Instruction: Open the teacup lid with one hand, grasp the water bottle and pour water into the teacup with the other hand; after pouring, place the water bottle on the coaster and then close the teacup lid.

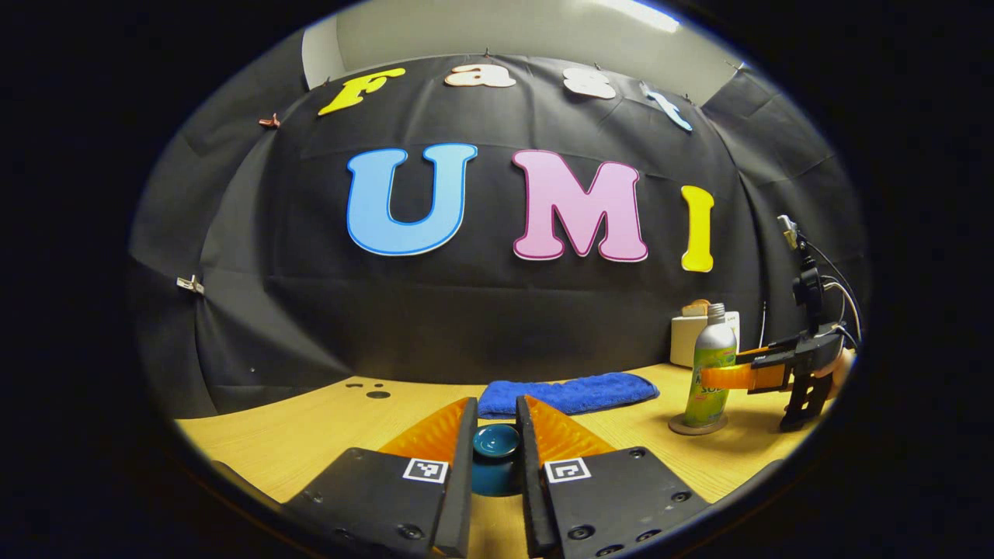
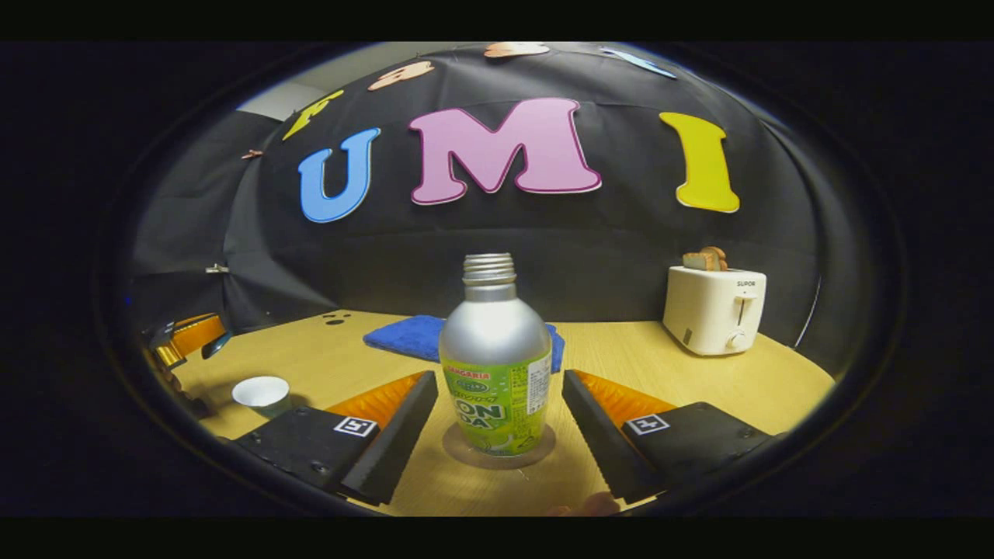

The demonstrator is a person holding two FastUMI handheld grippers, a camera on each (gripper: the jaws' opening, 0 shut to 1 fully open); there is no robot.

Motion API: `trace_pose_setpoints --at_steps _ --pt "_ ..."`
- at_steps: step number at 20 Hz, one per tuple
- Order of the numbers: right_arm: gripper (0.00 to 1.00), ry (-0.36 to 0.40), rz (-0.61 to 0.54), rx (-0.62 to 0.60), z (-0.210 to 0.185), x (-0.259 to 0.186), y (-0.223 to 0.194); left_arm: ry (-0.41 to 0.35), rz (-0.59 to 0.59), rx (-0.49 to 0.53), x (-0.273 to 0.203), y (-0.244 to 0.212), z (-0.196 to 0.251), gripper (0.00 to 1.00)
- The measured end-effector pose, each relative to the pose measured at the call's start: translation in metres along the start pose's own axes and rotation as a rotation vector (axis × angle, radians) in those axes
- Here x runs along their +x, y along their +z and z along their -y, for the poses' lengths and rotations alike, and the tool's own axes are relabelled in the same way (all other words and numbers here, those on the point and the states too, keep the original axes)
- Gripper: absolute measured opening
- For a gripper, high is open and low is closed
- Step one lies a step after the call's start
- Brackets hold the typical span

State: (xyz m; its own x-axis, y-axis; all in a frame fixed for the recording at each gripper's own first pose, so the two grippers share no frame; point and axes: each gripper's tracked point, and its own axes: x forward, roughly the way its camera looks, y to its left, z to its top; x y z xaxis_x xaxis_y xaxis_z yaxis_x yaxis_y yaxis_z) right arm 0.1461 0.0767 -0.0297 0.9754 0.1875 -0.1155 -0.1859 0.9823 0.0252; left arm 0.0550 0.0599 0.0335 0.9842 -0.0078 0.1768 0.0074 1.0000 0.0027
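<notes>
A blue towel lies on the wooden table near a toaster (bread inside).

Water bottle stands on coaster, towel behind, toaster right.

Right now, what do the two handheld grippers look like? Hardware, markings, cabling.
Left gripper: flat dark plates with screw heads, each carrying a square black-and-white tag. Right gripper: the same plates and tags, fingers with ridged inner faces. From the side it shows a dark body, an upright post and thin cables looping off it.
</notes>
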Motion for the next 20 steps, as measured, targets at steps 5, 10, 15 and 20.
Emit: trace_pose_setpoints --at_steps 5,10,15,20 --pt "1.0 0.013 -0.007 -0.009 -0.015 -0.035 -0.003 0.01 0.006 0.006 0.0 0.002 -0.002 0.3" --pt "1.0 -0.002 0.049 -0.009 -0.009 -0.075 0.019 0.01 0.004 0.003 0.0 0.001 -0.002 0.31" --pt "1.0 0.0 0.066 0.027 -0.009 -0.103 0.02 -0.028 -0.002 -0.022 -0.001 0.003 0.012 0.31" --pt "1.0 -0.005 0.079 0.026 -0.005 -0.124 0.021 -0.156 -0.052 -0.066 -0.005 0.002 0.059 0.31"
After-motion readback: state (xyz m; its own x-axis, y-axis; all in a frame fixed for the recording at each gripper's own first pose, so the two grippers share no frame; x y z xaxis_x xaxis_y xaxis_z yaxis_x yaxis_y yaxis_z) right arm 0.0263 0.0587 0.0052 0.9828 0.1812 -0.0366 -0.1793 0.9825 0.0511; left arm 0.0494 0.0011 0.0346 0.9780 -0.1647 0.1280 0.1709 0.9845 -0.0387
